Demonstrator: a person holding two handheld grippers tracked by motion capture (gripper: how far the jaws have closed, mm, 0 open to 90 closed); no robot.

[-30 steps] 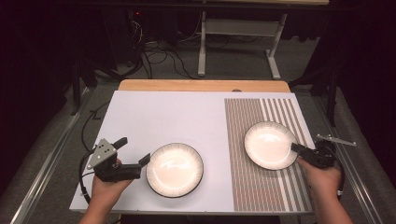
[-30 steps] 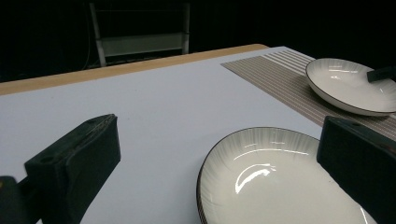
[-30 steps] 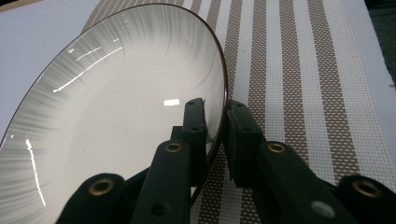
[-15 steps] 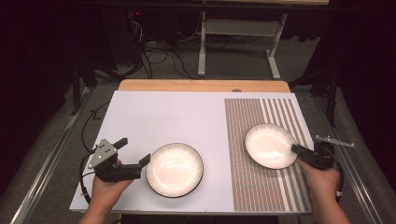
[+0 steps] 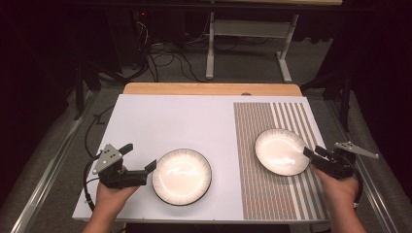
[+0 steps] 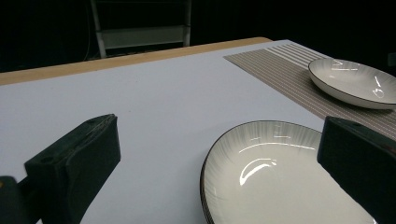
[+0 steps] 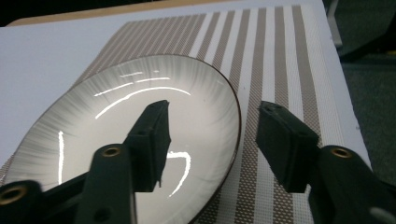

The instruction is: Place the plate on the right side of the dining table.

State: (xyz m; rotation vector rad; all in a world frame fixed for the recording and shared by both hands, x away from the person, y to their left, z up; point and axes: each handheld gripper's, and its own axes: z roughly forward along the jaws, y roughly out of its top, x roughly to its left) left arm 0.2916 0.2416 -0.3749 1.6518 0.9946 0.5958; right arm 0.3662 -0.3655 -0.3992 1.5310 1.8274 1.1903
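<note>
Two round plates lie flat, hollows up, no long axis: right plate (image 5: 281,151) on striped mat (image 5: 291,194), right claw (image 7: 212,140) just opening astride rim; left claw (image 6: 210,168) open beside left plate (image 5: 182,175).

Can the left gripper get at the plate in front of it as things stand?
Probably yes. The left gripper is open right beside the plate on the white table, and nothing lies between them.

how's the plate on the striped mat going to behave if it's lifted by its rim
The plate looks glazed, with sharp highlights, so the rim is probably slippery between jaws. It looks rigid and likely breakable if dropped. Held at one edge by the right gripper, its wide shallow shape would probably droop or tilt.
</note>
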